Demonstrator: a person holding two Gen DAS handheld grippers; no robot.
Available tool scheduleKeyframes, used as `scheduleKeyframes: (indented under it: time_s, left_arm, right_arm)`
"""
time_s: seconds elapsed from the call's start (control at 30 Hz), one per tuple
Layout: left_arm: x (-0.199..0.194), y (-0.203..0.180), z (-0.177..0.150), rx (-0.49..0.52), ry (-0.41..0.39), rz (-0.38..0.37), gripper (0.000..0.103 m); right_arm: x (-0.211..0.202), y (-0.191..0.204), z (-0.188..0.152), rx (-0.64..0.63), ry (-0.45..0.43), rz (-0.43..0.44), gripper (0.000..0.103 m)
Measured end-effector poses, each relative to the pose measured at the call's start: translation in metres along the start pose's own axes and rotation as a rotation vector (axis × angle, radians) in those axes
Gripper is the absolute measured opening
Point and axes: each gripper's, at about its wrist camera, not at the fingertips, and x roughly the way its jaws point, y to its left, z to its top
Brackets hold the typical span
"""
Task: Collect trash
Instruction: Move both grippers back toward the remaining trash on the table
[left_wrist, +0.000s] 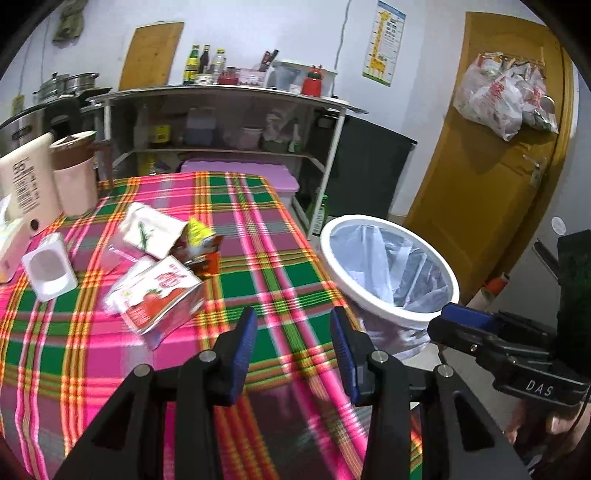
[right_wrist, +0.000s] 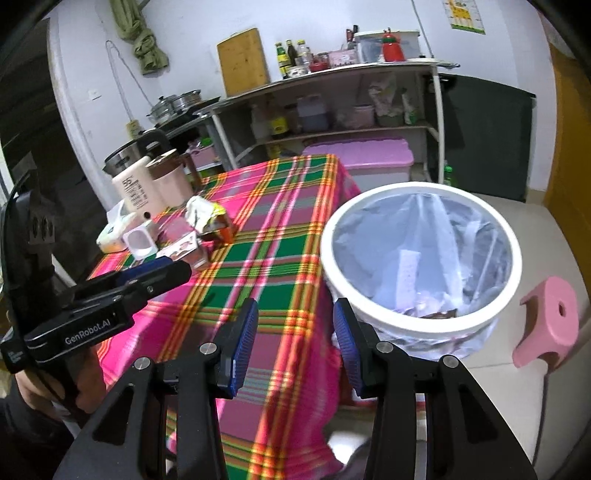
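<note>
Trash lies on the plaid tablecloth (left_wrist: 280, 266): a red and white carton (left_wrist: 159, 295), a white carton (left_wrist: 151, 229), a yellow and brown wrapper (left_wrist: 201, 240) and a white plastic cup (left_wrist: 50, 266). The pile also shows in the right wrist view (right_wrist: 207, 221). A white bin with a clear liner (left_wrist: 388, 266) stands beside the table's right edge; it holds some scraps (right_wrist: 421, 258). My left gripper (left_wrist: 293, 332) is open and empty above the cloth, right of the cartons. My right gripper (right_wrist: 295, 325) is open and empty between table edge and bin.
A cream bottle (left_wrist: 26, 181), a pink jug (left_wrist: 74, 173) and a tissue pack (right_wrist: 114, 229) stand at the table's left. A shelf unit (left_wrist: 229, 122) and a lilac box (right_wrist: 369, 155) are behind. A pink stool (right_wrist: 546, 321) is right of the bin. A yellow door (left_wrist: 491, 155) stands behind.
</note>
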Motion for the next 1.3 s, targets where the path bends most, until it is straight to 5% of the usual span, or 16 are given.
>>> scheduleKeyframes:
  time_s: [0.63, 1.3]
  left_arm:
    - [-0.032, 0.066, -0.016, -0.097, -0.029, 0.146, 0.044]
    - [-0.028, 0.172, -0.002, -0.274, -0.047, 0.342, 0.062]
  right_arm:
    - [0.026, 0.049, 0.013, -0.094, 0.038, 0.056, 0.048]
    - [0.083, 0.078, 0.050, -0.173, 0.063, 0.111, 0.055]
